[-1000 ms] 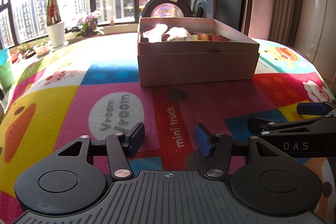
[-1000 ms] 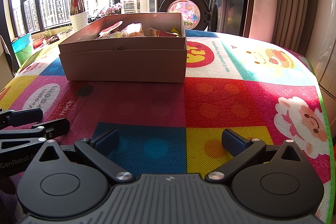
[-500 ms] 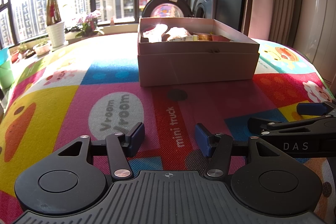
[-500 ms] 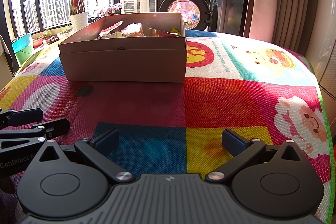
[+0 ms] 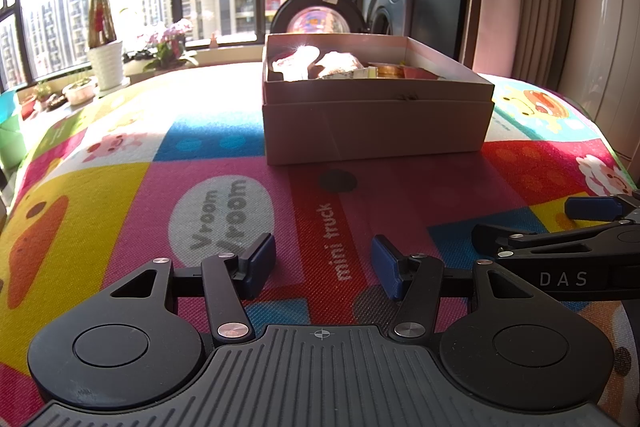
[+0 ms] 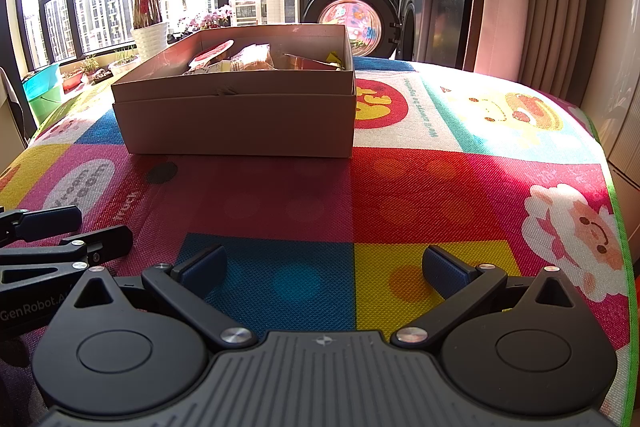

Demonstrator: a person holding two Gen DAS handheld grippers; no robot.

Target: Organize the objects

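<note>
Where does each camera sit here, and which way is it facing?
Left wrist: on the left claw, low over the play mat, facing the cardboard box; own open fingers show, the right claw at the right edge.
Right wrist: on the right claw, facing the same box; own open fingers show, the left claw at the left edge.
Shared: box, mat, potted plant, washing machine door.

Counter covered by a colourful cartoon play mat (image 5: 224,211), printed "Vroom Vroom" and "mini truck". One open cardboard box (image 5: 376,123) of packaged items rests directly on it.
</note>
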